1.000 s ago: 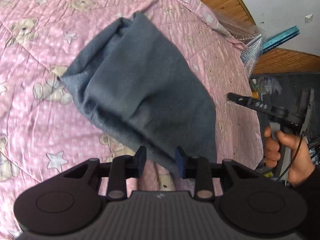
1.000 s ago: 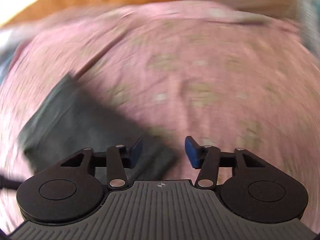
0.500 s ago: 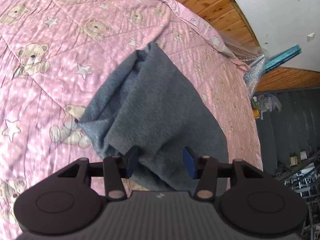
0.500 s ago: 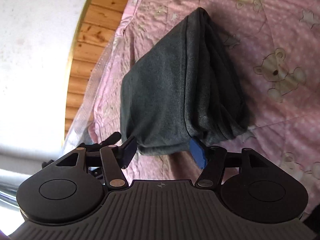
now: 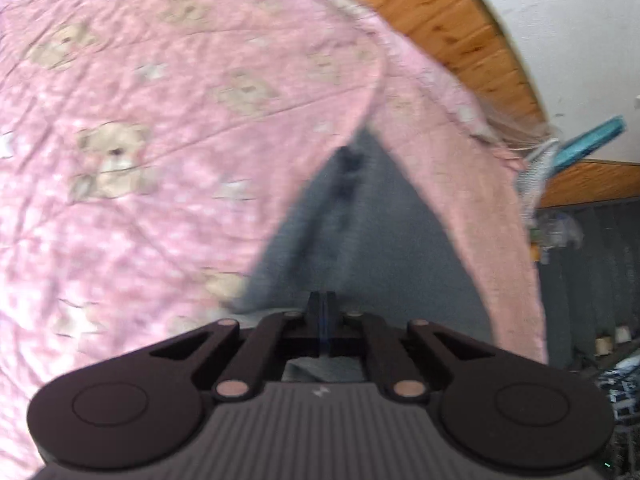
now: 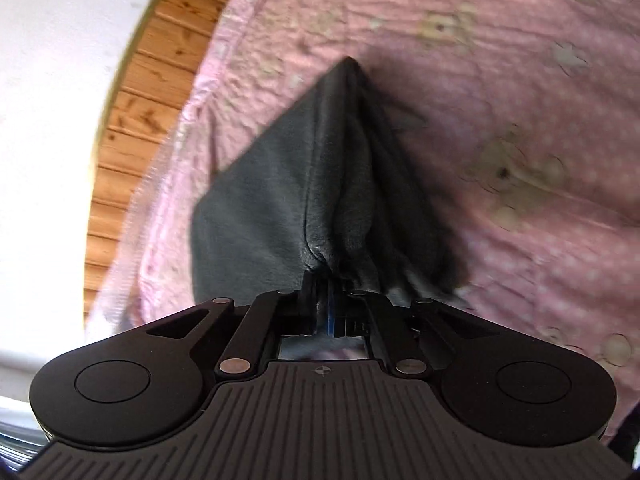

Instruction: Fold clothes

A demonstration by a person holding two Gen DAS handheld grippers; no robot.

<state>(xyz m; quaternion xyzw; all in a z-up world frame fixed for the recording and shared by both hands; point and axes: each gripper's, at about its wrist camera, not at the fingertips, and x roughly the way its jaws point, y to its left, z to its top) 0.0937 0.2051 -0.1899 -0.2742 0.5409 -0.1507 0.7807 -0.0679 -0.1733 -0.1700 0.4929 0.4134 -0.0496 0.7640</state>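
A grey garment (image 5: 372, 240) lies on a pink bear-print quilt (image 5: 140, 140). My left gripper (image 5: 323, 300) is shut on the garment's near edge; the cloth fans out ahead of the fingers, and the view is blurred. In the right wrist view the same grey garment (image 6: 280, 184) rises to a peak ahead. My right gripper (image 6: 320, 280) is shut on a bunched fold of its near edge. The cloth is pulled taut into a tent shape from each grip.
The quilt (image 6: 520, 120) covers a bed. A wooden wall panel (image 6: 132, 120) and white wall lie beyond its edge. In the left wrist view, wood panelling (image 5: 440, 20), a teal object (image 5: 588, 140) and dark clutter (image 5: 592, 280) stand at the right.
Both grippers were open over the garment's near edge half a second ago. Both have now shut on the cloth, which bunches and lifts into a peak.
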